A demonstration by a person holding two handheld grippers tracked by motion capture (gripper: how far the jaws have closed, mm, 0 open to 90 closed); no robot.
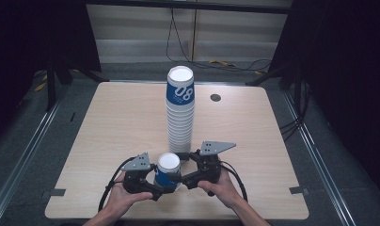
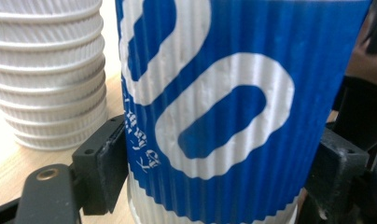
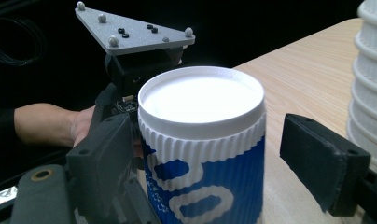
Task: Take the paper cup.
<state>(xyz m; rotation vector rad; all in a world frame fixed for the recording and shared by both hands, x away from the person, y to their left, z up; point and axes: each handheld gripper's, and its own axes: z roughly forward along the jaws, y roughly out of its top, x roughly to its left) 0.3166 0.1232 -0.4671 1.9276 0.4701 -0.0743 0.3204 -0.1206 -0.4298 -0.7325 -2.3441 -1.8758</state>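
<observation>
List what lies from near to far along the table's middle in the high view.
Single blue-and-white cup held between both tongs, left and right → tall cup stack → small dark round hole near the table's far edge.

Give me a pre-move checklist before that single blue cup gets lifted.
1. Left gripper jaws against both sides of the single cup: ok.
2. Right gripper gripping: not ok; a gap shows at its right jaw.
3. Cup upright, white top level: ok.
4. Cup apart from the tall stack: ok.
5. Stack standing straight: ok.
6. Cup base resting on the table: cannot tell.
</observation>
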